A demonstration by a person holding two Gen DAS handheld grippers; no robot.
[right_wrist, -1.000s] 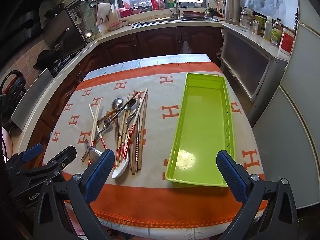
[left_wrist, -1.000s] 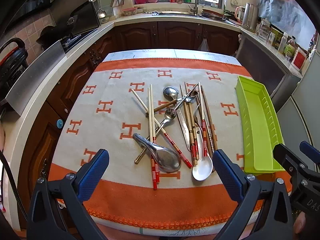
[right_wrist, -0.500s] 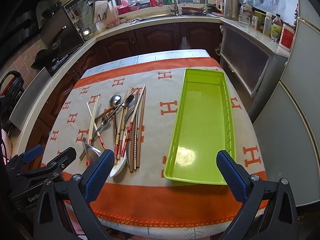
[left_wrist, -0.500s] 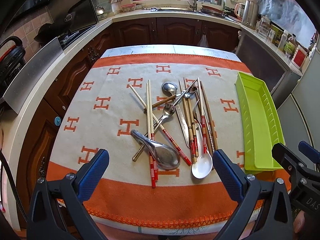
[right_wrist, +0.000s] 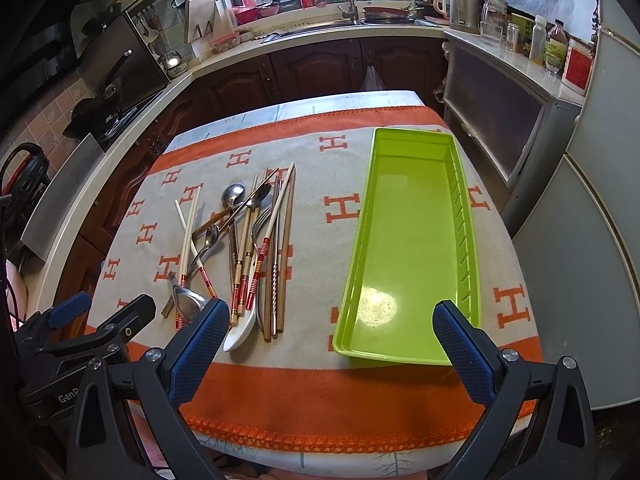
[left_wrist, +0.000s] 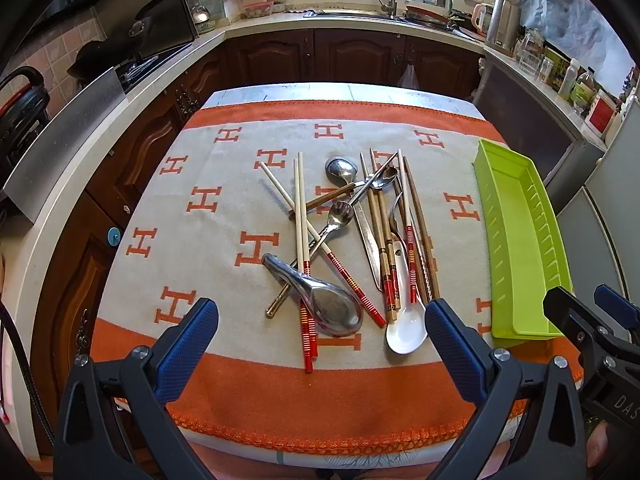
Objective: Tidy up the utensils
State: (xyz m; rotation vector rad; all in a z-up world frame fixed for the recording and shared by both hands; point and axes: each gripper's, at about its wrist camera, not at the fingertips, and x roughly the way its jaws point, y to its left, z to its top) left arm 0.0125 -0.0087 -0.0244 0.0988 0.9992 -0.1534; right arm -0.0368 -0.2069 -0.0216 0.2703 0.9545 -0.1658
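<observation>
Right wrist: green tray [right_wrist: 404,240] (holding nothing) beside utensil pile [right_wrist: 248,248].

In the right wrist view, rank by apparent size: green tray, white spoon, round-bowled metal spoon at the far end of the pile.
1. Green tray, clearly largest.
2. White spoon, partly hidden behind a finger, so its rank against the next is unsure.
3. Metal spoon, also farther away.
</observation>
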